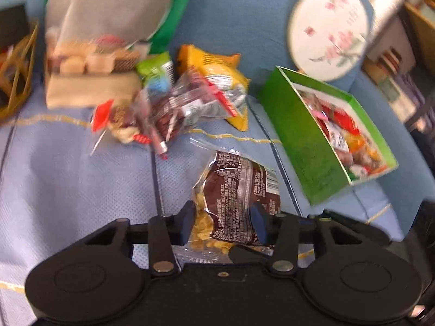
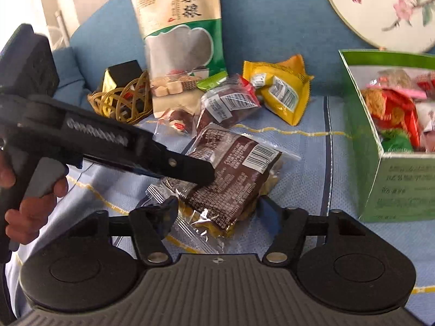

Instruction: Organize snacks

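While lying flat, brown snack pkt [image 2: 233, 179], long axis diagonal, barcode end upper-right.

Brown snack packet [image 2: 231, 174], white print, barcode. Yellow packet [image 2: 280, 92]. Green box [image 1: 307, 146], white inside. Round fan [image 1: 330, 31] white, pink blossoms. Blue sofa cover [image 1: 68, 168], yellow stripes. Grippers black.
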`<action>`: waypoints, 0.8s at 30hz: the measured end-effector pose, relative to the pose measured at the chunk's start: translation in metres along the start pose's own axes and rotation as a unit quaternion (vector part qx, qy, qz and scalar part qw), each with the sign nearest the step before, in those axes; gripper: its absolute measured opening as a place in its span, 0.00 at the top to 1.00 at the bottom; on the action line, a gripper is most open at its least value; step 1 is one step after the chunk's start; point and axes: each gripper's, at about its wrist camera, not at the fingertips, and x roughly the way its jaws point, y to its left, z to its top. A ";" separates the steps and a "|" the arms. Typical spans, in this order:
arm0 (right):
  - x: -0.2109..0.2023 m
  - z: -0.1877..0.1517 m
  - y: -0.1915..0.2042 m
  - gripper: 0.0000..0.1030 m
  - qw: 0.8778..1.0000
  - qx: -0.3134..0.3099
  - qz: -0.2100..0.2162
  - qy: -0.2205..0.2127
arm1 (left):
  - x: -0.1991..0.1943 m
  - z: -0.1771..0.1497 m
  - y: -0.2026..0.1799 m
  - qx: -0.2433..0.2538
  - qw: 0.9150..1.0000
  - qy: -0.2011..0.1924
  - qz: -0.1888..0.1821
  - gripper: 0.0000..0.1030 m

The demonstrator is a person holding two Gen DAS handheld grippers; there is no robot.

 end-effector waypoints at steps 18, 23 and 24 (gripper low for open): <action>-0.073 0.019 -0.025 0.10 0.992 0.012 -0.039 -0.123 | -0.025 0.031 -0.080 0.050 0.993 -0.095 -0.043 0.15; -0.090 0.026 -0.050 0.10 0.985 0.035 -0.074 -0.149 | -0.005 0.051 -0.115 0.079 0.990 -0.099 -0.058 0.16; -0.093 0.027 -0.055 0.10 0.984 0.041 -0.083 -0.153 | 0.000 0.055 -0.121 0.083 0.990 -0.101 -0.059 0.20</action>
